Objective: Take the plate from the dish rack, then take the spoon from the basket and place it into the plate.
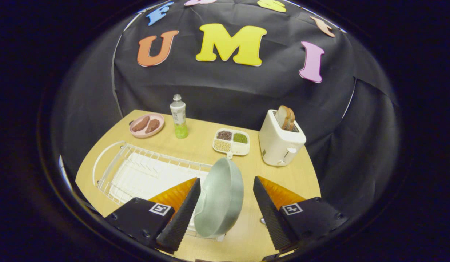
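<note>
Gripper (226,207) spread — plate (219,198) upright between fingers, rack (137,171) beside.

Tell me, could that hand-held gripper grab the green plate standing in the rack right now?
Probably yes. The hand-held gripper is open, and the green plate stands on edge between its fingers at the end of the dish rack; nothing lies between them.

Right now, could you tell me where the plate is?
The plate stands on edge at the dish rack's near end, between the open gripper's fingers, touching one finger.
</note>
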Motion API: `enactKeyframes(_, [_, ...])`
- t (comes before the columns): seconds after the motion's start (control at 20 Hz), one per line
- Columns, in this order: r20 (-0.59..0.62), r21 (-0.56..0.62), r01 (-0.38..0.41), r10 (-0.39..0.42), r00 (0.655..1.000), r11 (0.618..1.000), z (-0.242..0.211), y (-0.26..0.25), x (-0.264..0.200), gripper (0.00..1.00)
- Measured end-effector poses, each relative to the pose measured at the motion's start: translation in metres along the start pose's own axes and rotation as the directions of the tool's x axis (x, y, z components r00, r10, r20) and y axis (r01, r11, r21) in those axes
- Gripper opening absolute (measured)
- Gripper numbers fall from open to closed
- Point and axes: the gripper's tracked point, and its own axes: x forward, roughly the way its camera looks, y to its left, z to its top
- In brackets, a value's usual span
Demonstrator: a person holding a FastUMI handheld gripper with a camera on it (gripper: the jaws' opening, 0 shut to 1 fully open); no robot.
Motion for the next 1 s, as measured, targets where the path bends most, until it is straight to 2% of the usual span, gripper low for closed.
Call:
enactKeyframes(0.1, [-0.082,0.002,0.009,-0.009,0.997,1.000,-0.001,0.000,0.007,0.92])
enactKeyframes(0.2, [-0.144,0.023,0.062,-0.058,0.988,0.998,-0.003,-0.013,0.016,0.89])
enactKeyframes(0.25, [-0.178,0.029,0.050,-0.044,0.983,0.998,-0.007,-0.011,0.023,0.83])
enactKeyframes(0.4, [-0.217,0.059,-0.035,0.047,0.975,0.998,-0.010,0.001,0.029,0.78])
enactKeyframes(0.5, [-0.246,0.084,-0.029,0.049,0.968,0.996,-0.015,0.003,0.033,0.64])
enactKeyframes(0.6, [-0.279,0.098,-0.055,0.080,0.957,0.994,-0.019,0.014,0.033,0.42])
enactKeyframes(0.7, [-0.290,0.088,0.008,0.018,0.957,0.996,-0.020,0.011,0.033,0.39])
enactKeyframes(0.85, [-0.261,0.071,0.167,-0.143,0.955,0.983,-0.014,0.007,0.032,0.32])
enactKeyframes(1.0, [-0.215,0.025,0.247,-0.236,0.948,0.969,-0.009,0.011,0.028,0.29])
